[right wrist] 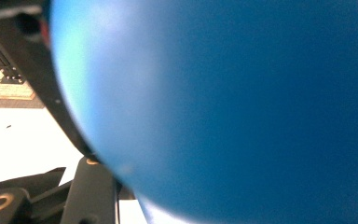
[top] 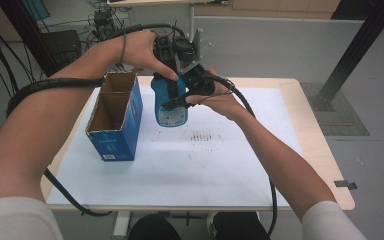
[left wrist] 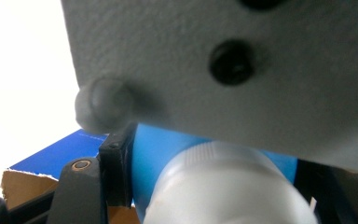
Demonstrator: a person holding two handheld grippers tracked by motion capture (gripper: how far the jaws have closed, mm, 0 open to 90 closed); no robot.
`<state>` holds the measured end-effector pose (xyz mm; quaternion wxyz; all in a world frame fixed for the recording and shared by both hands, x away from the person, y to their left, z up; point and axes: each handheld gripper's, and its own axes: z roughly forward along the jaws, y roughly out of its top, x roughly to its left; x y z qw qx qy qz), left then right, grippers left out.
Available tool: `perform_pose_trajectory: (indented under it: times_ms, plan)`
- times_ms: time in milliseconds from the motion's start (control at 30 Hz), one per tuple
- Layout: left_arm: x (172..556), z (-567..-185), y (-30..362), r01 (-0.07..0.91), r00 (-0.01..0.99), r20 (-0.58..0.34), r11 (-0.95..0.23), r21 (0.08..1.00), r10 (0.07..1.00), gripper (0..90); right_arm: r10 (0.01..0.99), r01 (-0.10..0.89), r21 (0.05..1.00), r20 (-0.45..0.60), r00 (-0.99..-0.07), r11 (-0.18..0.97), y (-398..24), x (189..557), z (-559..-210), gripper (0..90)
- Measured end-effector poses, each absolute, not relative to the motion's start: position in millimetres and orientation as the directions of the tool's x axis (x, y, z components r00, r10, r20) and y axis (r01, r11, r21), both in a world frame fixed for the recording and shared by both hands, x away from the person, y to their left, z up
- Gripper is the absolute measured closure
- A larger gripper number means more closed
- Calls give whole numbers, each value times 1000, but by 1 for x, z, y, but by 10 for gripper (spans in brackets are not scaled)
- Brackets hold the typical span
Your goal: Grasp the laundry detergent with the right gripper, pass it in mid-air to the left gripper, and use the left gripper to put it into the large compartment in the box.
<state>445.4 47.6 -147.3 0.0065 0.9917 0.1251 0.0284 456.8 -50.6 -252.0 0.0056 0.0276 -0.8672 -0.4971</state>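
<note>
A blue bottle (top: 170,102) is held up above the white sheet (top: 190,160) on the table (top: 312,135), just beside an open blue box (top: 116,117). The left tool (top: 172,55) pinches the bottle near its white cap (left wrist: 228,186), and the right tool (top: 192,87) pinches its side. From above, both hands crowd the bottle's top. The left tool's view shows the cap and the box edge (left wrist: 51,161). The right tool's view is nearly all blue bottle (right wrist: 223,112), very close and blurry.
</note>
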Motion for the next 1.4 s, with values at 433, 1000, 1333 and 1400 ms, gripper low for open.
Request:
perform_pose_trajectory:
  times_ms: [433, 1000, 1333, 1400]
  plan:
    - [445, -151, 48, 235, 970, 63, -972, 20, 236, 369, -52, -52, 862, -30, -998, 505, -50, 457, -255, 437]
    - [446, -153, 46, 234, 970, 63, -972, 14, 235, 369, -48, -48, 864, -28, -998, 501, -52, 458, -259, 435]
    - [445, -155, 46, 234, 970, 61, -972, 13, 235, 370, -51, -48, 865, -26, -998, 500, -51, 457, -260, 434]
    - [445, -155, 46, 234, 970, 63, -972, 13, 234, 370, -51, -47, 864, -25, -998, 501, -51, 457, -261, 434]
